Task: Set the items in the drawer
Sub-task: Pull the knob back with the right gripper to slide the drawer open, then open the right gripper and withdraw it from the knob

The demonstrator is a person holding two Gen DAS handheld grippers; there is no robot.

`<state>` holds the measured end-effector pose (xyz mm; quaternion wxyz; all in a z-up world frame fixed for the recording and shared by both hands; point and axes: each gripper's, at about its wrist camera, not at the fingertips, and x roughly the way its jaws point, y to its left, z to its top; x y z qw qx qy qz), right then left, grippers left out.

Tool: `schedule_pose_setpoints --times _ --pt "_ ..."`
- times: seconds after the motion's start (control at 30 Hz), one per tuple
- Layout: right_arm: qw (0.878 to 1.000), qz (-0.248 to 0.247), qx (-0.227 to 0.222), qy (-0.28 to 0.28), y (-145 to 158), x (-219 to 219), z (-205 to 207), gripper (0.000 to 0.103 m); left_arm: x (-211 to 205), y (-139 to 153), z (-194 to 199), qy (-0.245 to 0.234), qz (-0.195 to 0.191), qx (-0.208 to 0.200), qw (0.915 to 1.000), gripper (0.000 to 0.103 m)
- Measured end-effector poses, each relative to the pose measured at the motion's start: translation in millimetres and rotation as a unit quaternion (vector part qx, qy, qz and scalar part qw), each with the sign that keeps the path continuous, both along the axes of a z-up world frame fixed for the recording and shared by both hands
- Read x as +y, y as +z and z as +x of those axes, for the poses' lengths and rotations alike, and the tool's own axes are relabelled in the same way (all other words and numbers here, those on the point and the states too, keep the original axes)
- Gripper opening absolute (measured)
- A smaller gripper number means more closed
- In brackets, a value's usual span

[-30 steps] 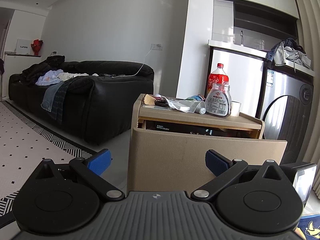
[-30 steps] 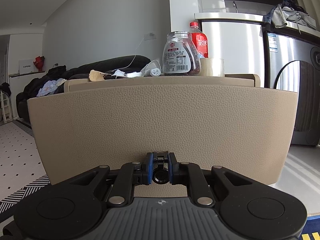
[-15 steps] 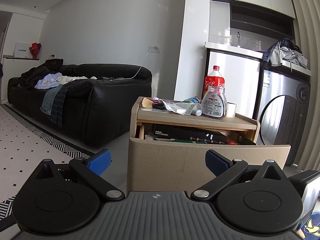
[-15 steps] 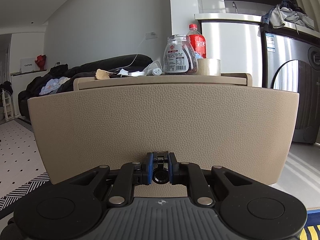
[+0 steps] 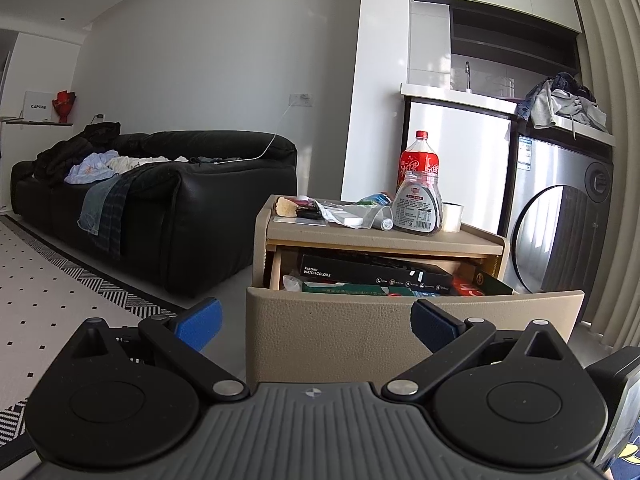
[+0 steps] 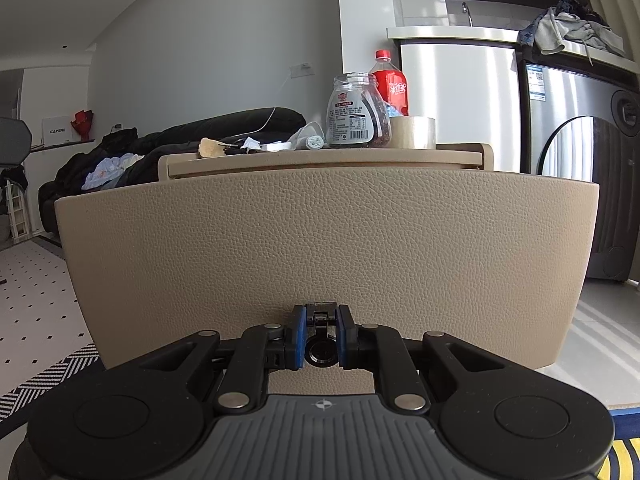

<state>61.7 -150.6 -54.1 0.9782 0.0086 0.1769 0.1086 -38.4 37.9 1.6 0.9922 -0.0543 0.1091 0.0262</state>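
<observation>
A: Right, where do the items lie from the tongs?
B: Up and ahead, on the table (image 5: 472, 240) top, above the open drawer (image 5: 400, 320). The jar (image 5: 418, 204) stands upright just beside the tape roll (image 5: 452, 218), the cola bottle (image 5: 418, 158) behind it, wrappers to their left.
A: Which hand is nearer?
B: I'd say the left tongs (image 5: 316, 320): spread wide, empty, hanging in front of the drawer face. The right tongs (image 6: 320, 338) are clamped on the small dark handle (image 6: 320, 316) low on that face, so they're busy.
A: Materials?
B: Drawer front is beige, pebbled like leather, slightly curved. The jar is clear plastic, bulbous, with a paper label and dark contents. Tape is a squat ring.
A: Room inside?
B: Tight, I judge; a long black box (image 5: 374, 272) lies crosswise, with flat packets under it.
</observation>
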Motion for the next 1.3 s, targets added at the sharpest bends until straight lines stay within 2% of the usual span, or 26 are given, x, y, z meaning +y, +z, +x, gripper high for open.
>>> schedule_pose_setpoints --times 0.87,1.3 --pt "1.0 0.002 0.001 0.005 2.0 -6.5 -42.3 0.016 -9.9 1.9 -16.4 -0.01 0.01 0.009 0.9999 0.103" --pt "1.0 -0.001 0.007 0.01 9.8 -8.9 -49.3 0.016 -14.5 -1.1 -24.3 -0.018 0.013 0.012 0.9997 0.103"
